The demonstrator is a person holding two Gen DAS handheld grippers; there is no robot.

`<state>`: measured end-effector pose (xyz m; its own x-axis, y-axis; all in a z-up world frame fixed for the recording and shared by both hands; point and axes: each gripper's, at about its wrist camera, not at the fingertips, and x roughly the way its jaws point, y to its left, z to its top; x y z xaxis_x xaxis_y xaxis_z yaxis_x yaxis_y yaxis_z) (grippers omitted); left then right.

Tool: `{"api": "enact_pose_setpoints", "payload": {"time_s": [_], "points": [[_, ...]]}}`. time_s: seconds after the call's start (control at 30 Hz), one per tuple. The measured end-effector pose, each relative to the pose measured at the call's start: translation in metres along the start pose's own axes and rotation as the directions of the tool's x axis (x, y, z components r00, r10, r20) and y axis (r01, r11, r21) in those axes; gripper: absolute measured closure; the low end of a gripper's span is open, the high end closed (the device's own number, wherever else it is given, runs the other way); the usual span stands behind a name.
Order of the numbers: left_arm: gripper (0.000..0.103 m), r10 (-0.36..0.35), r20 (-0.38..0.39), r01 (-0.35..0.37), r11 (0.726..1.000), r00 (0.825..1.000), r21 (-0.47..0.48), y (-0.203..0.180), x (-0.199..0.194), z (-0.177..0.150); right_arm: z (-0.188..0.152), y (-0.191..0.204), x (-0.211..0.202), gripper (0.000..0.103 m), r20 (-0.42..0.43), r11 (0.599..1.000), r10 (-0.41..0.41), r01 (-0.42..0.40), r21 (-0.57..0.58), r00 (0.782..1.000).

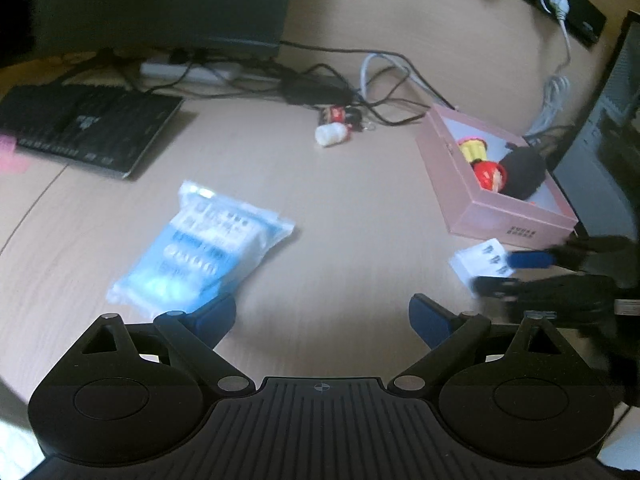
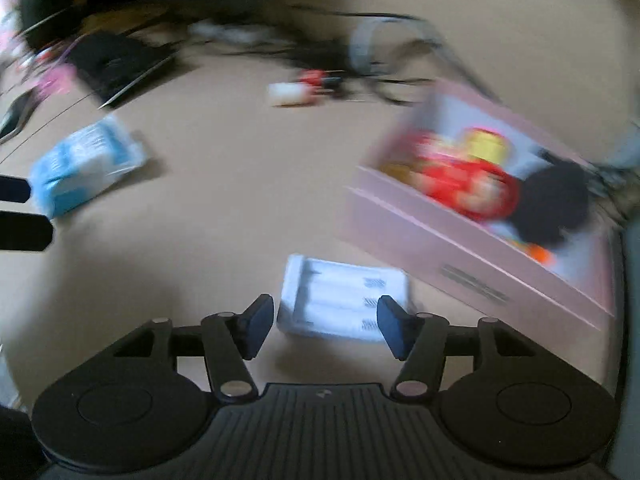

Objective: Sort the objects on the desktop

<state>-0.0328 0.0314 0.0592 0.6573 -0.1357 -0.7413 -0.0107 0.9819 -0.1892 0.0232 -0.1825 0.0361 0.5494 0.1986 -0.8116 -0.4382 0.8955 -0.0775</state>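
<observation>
A pink box [image 1: 516,222] [image 2: 460,256] on the desk holds a red and yellow toy [image 1: 486,164] [image 2: 468,176] and a black round thing [image 1: 524,170] [image 2: 556,204]. A small white pack [image 2: 344,300] [image 1: 482,262] lies in front of the box. My right gripper [image 2: 324,326] [image 1: 496,272] is open, its fingers on either side of the white pack. My left gripper [image 1: 322,318] is open and empty; its left finger is beside a blue and white tissue pack [image 1: 204,248] [image 2: 86,164]. A small white and red toy [image 1: 334,128] [image 2: 296,88] lies farther back.
A black flat device [image 1: 88,128] lies at the back left. Tangled cables [image 1: 360,80] and a white power strip [image 1: 188,70] run along the back. A dark monitor [image 1: 160,0] stands behind. A computer case [image 1: 612,128] stands right of the box.
</observation>
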Motion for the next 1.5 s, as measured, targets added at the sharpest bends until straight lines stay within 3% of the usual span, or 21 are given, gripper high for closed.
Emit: {"api": "enact_pose_setpoints", "payload": {"time_s": [0.07,0.13,0.27,0.4,0.5,0.67,0.77,0.8,0.9,1.03,1.17,1.23,1.33,1.4,1.5], "points": [[0.006,0.008,0.017,-0.008,1.000,1.000,0.012,0.001,0.007,0.008,-0.008,-0.023,-0.018,0.040,0.034,0.995,-0.020,0.016,0.102,0.999],[0.006,0.017,0.018,-0.017,1.000,1.000,0.011,0.002,0.016,0.019,-0.015,-0.039,-0.035,0.029,0.073,0.983,-0.061,0.048,0.175,0.995],[0.012,-0.011,0.026,0.010,0.999,1.000,0.032,-0.003,0.041,0.050,-0.035,-0.060,-0.058,0.025,0.098,0.952,-0.124,0.091,0.291,0.987],[0.019,0.005,0.024,-0.007,0.997,1.000,0.078,-0.019,0.082,0.086,-0.054,-0.062,-0.062,0.024,0.062,0.934,-0.152,0.123,0.335,0.986],[0.020,0.010,0.009,-0.010,1.000,1.000,0.018,-0.025,0.120,0.118,-0.063,-0.060,-0.061,0.024,0.038,0.927,-0.148,0.125,0.352,0.988],[0.023,0.135,0.001,-0.135,0.990,0.991,-0.031,-0.042,0.185,0.154,-0.073,-0.047,-0.065,0.024,0.020,0.934,-0.185,0.170,0.313,0.982],[0.038,0.187,-0.010,-0.187,0.982,0.982,0.006,-0.050,0.211,0.161,-0.079,-0.045,-0.075,0.023,0.022,0.934,-0.215,0.199,0.297,0.976],[0.048,0.202,-0.011,-0.202,0.979,0.979,0.021,-0.051,0.216,0.162,-0.081,-0.046,-0.078,0.023,0.021,0.931,-0.218,0.202,0.306,0.976],[0.051,0.209,-0.012,-0.208,0.976,0.978,0.058,-0.053,0.220,0.159,-0.085,-0.054,-0.080,0.023,0.015,0.920,-0.223,0.205,0.333,0.975],[0.051,0.153,0.011,-0.153,0.980,0.988,0.128,-0.058,0.194,0.145,-0.085,-0.059,-0.076,0.023,0.015,0.918,-0.206,0.188,0.350,0.978],[0.051,0.011,-0.025,-0.006,0.978,1.000,0.210,-0.066,0.145,0.107,-0.076,-0.057,-0.065,0.022,0.026,0.936,-0.178,0.161,0.312,0.984],[0.051,-0.058,-0.062,0.073,0.958,0.996,0.276,-0.072,0.119,0.075,-0.071,-0.055,-0.058,0.022,0.027,0.949,-0.164,0.150,0.277,0.986],[0.050,-0.107,-0.124,0.142,0.935,0.987,0.326,-0.074,0.092,0.032,-0.063,-0.050,-0.048,0.022,0.031,0.966,-0.140,0.129,0.224,0.990],[0.050,-0.095,-0.130,0.136,0.927,0.987,0.351,-0.071,0.082,0.011,-0.058,-0.046,-0.042,0.021,0.034,0.974,-0.126,0.117,0.194,0.991],[0.039,-0.036,-0.098,0.071,0.921,0.995,0.382,-0.064,0.071,-0.010,-0.051,-0.038,-0.035,0.018,0.043,0.983,-0.110,0.102,0.150,0.993]]}}
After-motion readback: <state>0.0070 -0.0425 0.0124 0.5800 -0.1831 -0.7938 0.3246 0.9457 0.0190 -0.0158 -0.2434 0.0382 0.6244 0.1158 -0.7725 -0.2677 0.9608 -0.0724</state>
